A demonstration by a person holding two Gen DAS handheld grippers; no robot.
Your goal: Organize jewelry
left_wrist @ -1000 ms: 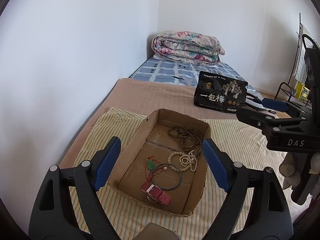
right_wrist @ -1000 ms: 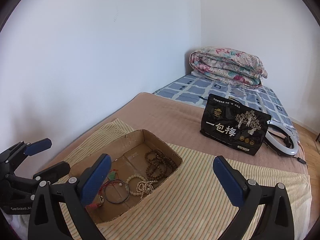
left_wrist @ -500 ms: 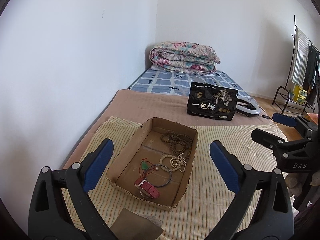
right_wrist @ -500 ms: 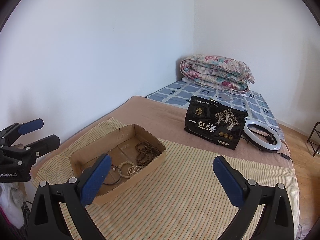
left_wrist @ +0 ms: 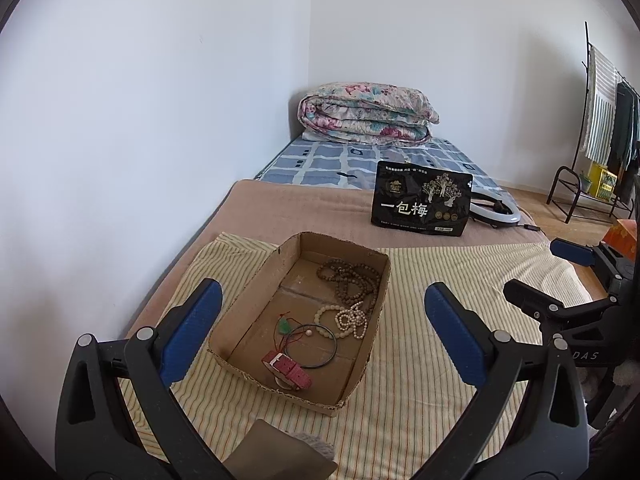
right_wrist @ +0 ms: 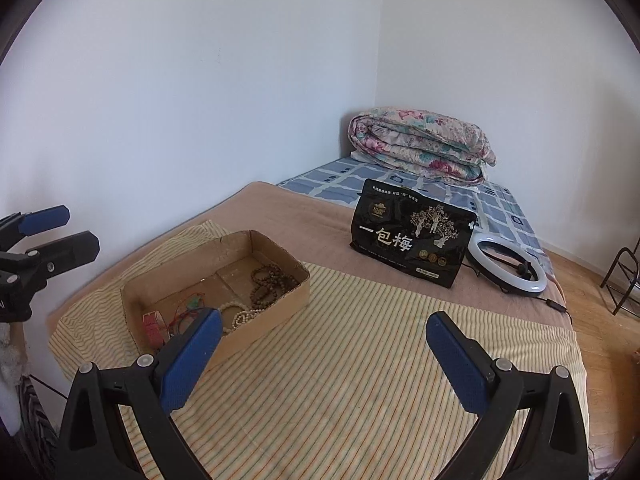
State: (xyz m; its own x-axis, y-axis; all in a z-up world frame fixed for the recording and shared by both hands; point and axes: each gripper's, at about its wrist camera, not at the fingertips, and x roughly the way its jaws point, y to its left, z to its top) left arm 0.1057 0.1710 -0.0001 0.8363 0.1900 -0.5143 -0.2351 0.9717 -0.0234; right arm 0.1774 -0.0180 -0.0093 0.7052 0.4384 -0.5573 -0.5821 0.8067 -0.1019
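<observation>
A shallow cardboard box (left_wrist: 372, 352) sits on a striped cloth (left_wrist: 440, 280) on the bed. It holds brown bead strands (left_wrist: 350, 276), white beads (left_wrist: 348, 318), a dark bangle (left_wrist: 314, 346), a green pendant on red cord (left_wrist: 284, 326) and a red strap (left_wrist: 286, 368). The box also shows in the right wrist view (right_wrist: 288, 300). My left gripper (left_wrist: 320, 328) is open and empty, held back above the box's near end. My right gripper (right_wrist: 320, 352) is open and empty over the cloth, right of the box.
A black snack bag (left_wrist: 420, 204) stands on the brown blanket behind the cloth, with a white ring light (right_wrist: 506, 266) beside it. A folded floral quilt (left_wrist: 366, 114) lies at the bed head. A clothes rack (left_wrist: 600, 120) stands far right. The wall runs along the left.
Both grippers have pulled back and up from the box, so it looks smaller and farther. Both stay open. The jewellery in the box has not moved.
</observation>
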